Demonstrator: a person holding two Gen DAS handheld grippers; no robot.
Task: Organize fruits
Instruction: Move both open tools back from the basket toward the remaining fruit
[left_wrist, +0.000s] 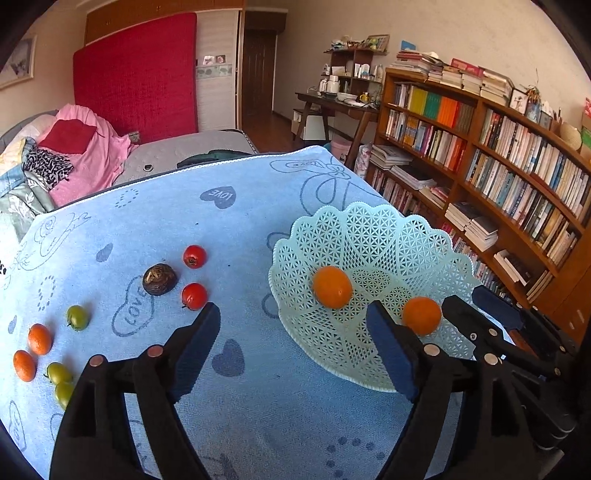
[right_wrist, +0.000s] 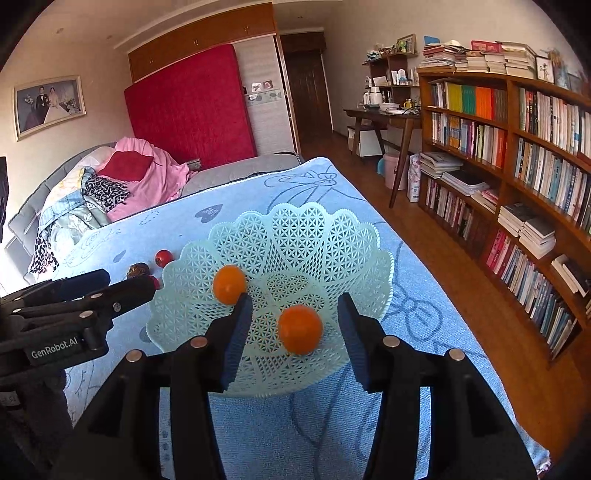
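Observation:
A pale green lattice basket (left_wrist: 369, 229) (right_wrist: 295, 229) stands on the blue cloth with two oranges in it. One orange (left_wrist: 332, 286) (right_wrist: 229, 283) lies near the basket's middle. The other orange (right_wrist: 300, 328) (left_wrist: 421, 315) sits between the fingers of my right gripper (right_wrist: 294, 308) (left_wrist: 465, 299), with a gap on each side, so that gripper is open. My left gripper (left_wrist: 291, 325) (right_wrist: 125, 284) is wide open over the basket's near left rim and holds nothing. Left of the basket lie two red tomatoes (left_wrist: 194, 256), a dark brown fruit (left_wrist: 159, 279), green tomatoes (left_wrist: 77, 317) and two small oranges (left_wrist: 39, 339).
The blue cloth (left_wrist: 240, 406) covers a table whose right edge drops to a wooden floor (right_wrist: 461, 295). A tall bookshelf (right_wrist: 517, 166) lines the right wall. A bed with piled clothes (right_wrist: 110, 184) stands behind the table.

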